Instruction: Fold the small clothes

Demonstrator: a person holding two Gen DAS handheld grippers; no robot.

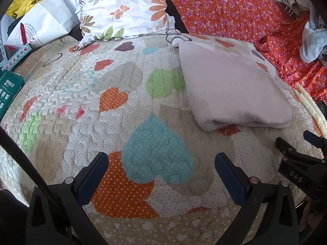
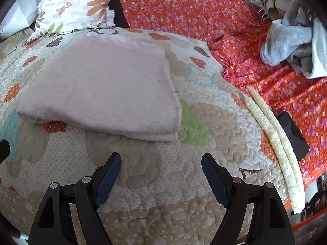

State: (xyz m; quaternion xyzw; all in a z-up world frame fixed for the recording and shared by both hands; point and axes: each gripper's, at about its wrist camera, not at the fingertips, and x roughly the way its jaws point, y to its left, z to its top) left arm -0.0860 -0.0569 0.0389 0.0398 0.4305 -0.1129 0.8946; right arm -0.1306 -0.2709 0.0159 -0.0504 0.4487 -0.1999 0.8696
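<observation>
A pale pink cloth (image 1: 231,85) (image 2: 102,89) lies folded into a flat rectangle on the heart-patterned quilt (image 1: 130,110) (image 2: 155,175). My left gripper (image 1: 161,163) hovers open over the quilt, in front and to the left of the cloth, with nothing between its fingers. My right gripper (image 2: 161,163) is open too, just in front of the cloth's near edge, holding nothing; its fingers (image 1: 294,149) show at the right edge of the left wrist view. A heap of grey and light blue clothes (image 2: 292,47) (image 1: 312,40) lies at the far right on the orange floral sheet.
A flowered pillow (image 1: 122,10) (image 2: 75,4) leans at the back. An orange floral sheet (image 1: 235,10) (image 2: 204,10) covers the right side. A dark phone (image 2: 292,132) lies beside the quilt's cream piping (image 2: 273,138). Paper bags (image 1: 40,24) and boxes (image 1: 8,89) stand at the left.
</observation>
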